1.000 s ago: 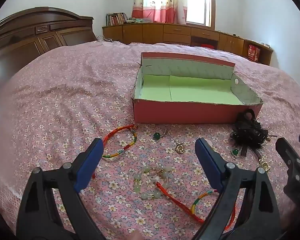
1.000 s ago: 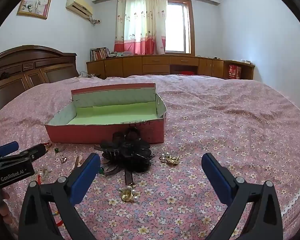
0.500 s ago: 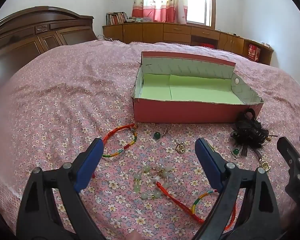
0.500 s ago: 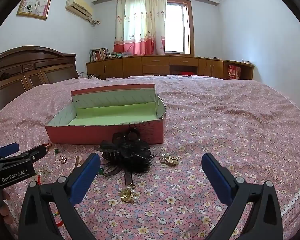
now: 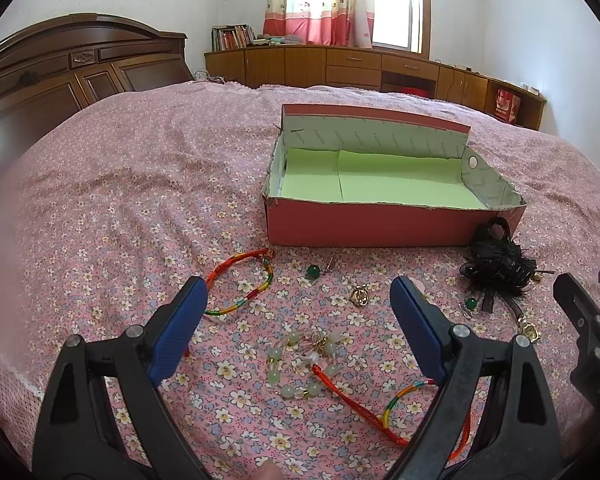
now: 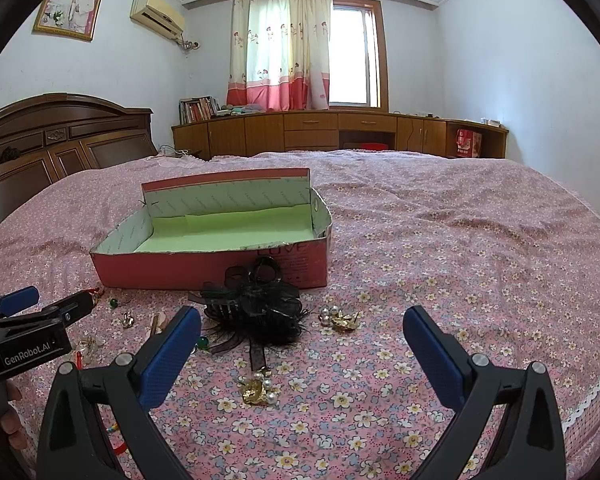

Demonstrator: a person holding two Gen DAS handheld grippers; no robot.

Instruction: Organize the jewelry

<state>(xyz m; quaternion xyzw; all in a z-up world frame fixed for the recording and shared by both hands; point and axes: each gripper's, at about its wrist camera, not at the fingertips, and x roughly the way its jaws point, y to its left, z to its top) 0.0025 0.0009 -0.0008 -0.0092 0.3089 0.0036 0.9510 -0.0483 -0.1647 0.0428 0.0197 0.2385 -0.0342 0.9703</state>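
Bedroom light falls on a floral bed (image 5: 100, 208) where an open box (image 5: 364, 228) sits empty, its green lining bare. Over the past second almost nothing has shifted: both grippers hover as before, so sorting has not begun. Left gripper (image 5: 298, 312), jaws spread wide and holding nothing, frames the bead bracelet (image 5: 300, 360) lying nearer than the box, between and just below the jaws. Right gripper (image 6: 302, 340), jaws likewise wide and empty, faces the black hair clip (image 6: 256, 308) touching the box front; a gold brooch (image 6: 258, 390) lies nearer still.
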